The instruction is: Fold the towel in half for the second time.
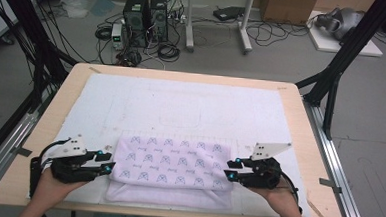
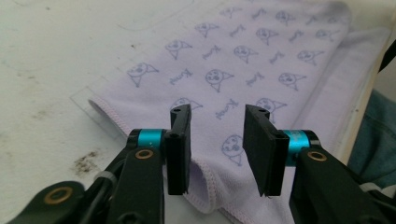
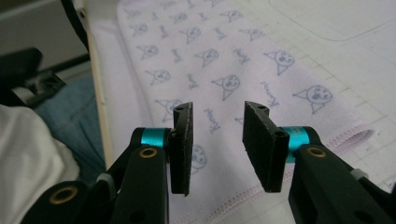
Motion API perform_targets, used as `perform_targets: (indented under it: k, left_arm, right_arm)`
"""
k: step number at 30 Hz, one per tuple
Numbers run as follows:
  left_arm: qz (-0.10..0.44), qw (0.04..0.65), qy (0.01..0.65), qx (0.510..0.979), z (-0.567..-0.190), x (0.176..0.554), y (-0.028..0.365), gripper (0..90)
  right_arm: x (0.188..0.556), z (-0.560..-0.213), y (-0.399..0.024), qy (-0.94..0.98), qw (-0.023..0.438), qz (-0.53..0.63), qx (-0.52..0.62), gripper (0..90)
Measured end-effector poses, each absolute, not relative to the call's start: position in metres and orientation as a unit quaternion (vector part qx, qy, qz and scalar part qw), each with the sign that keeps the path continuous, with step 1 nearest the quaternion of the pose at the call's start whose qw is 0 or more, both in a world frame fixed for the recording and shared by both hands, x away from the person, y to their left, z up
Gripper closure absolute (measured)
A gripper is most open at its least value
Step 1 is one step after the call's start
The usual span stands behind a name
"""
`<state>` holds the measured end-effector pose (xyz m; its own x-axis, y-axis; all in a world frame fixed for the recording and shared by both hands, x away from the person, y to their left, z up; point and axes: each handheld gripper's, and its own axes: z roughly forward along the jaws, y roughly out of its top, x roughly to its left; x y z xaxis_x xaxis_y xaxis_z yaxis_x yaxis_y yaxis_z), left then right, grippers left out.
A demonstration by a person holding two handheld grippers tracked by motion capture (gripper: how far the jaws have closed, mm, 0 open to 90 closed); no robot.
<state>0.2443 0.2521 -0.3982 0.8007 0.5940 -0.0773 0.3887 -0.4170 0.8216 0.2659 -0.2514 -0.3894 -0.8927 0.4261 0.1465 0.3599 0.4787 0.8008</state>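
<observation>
A lilac towel [image 1: 173, 162] printed with small cartoon faces lies folded on the white mat [image 1: 131, 105], near the table's front edge. My left gripper [image 1: 106, 162] sits at the towel's left end, jaws open and pointing toward the cloth. In the left gripper view the towel [image 2: 243, 65] stretches out beyond the left gripper [image 2: 217, 114], with nothing pinched between the pads. My right gripper [image 1: 233, 170] mirrors it at the towel's right end. The right gripper view has the towel [image 3: 210, 70] under the open right gripper [image 3: 217, 109], its hemmed edge just below the jaws.
The wooden table [image 1: 304, 144] carries the mat, with bare mat behind the towel. Black frame struts [image 1: 333, 76] rise at both sides. Computer towers [image 1: 145, 18] and cables stand on the floor beyond. The person's blue trousers [image 3: 70, 116] lie past the front edge.
</observation>
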Motion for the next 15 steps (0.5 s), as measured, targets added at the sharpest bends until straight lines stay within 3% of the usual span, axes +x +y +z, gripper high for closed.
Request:
perform_targets:
  k: [8,11,15]
  left_arm:
    - [0.097,0.403,0.297,0.86,-0.438,0.245,0.242,63.7]
    - [0.09,0.416,0.3,0.854,-0.44,0.247,0.246,63.3]
    - [0.107,0.407,0.286,0.861,-0.439,0.246,0.241,83.6]
  right_arm:
    - [0.258,-0.43,-0.235,0.885,0.049,0.402,0.229,63.4]
    - [0.256,-0.441,-0.235,0.885,0.055,0.398,0.235,65.0]
    - [0.256,-0.441,-0.235,0.884,0.055,0.403,0.23,83.5]
